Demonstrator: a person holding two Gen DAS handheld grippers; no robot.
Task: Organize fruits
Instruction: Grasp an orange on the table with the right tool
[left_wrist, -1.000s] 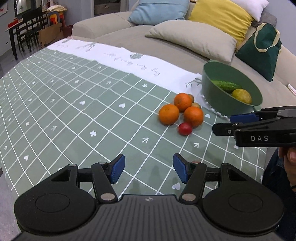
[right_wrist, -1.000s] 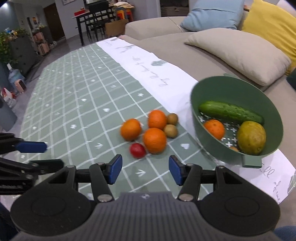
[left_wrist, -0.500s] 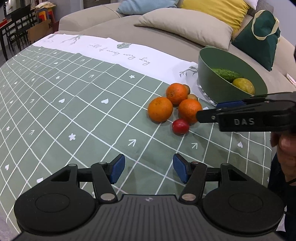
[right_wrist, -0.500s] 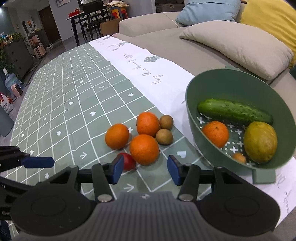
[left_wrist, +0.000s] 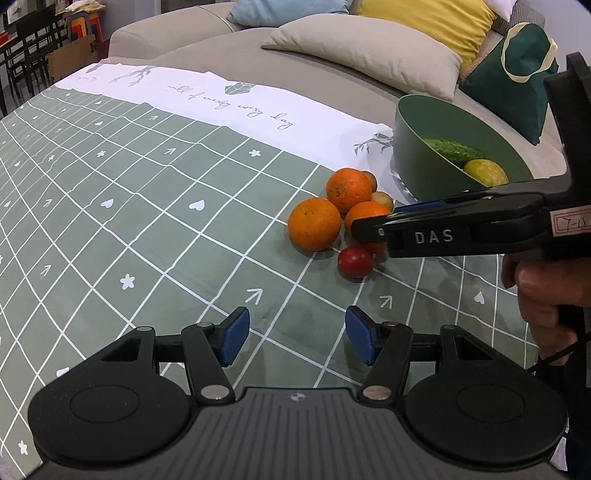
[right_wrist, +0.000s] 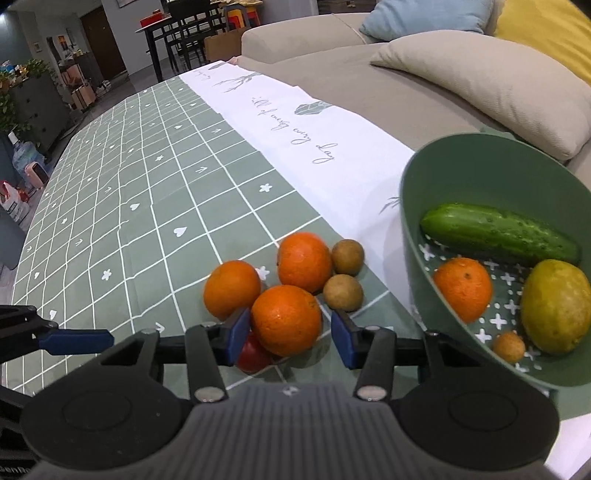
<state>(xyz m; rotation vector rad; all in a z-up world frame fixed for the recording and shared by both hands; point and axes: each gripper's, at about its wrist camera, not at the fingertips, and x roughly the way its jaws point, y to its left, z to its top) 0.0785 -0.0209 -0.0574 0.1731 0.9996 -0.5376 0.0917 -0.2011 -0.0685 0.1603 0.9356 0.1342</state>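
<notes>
Three oranges lie clustered on the green checked tablecloth (right_wrist: 155, 206), with two small brown fruits (right_wrist: 342, 292) and a small red fruit (right_wrist: 253, 356) beside them. My right gripper (right_wrist: 286, 334) is open, its blue pads on either side of the nearest orange (right_wrist: 286, 319) without touching it. It reaches in from the right in the left wrist view (left_wrist: 373, 225). My left gripper (left_wrist: 295, 339) is open and empty over bare cloth, short of the red fruit (left_wrist: 354, 261). The green bowl (right_wrist: 458, 173) holds a cucumber (right_wrist: 498, 232), an orange, a yellow-green fruit and a small brown fruit.
A beige sofa (left_wrist: 325, 77) with cushions and a dark green bag (left_wrist: 513, 77) runs along the table's far side. The cloth's white printed strip (right_wrist: 303, 136) lies between the fruit and the sofa. A dining table with chairs (right_wrist: 192, 26) stands in the back.
My right gripper has moved forward to the fruit pile, and its open pads now flank the nearest orange. My left gripper has also moved closer to the pile.
</notes>
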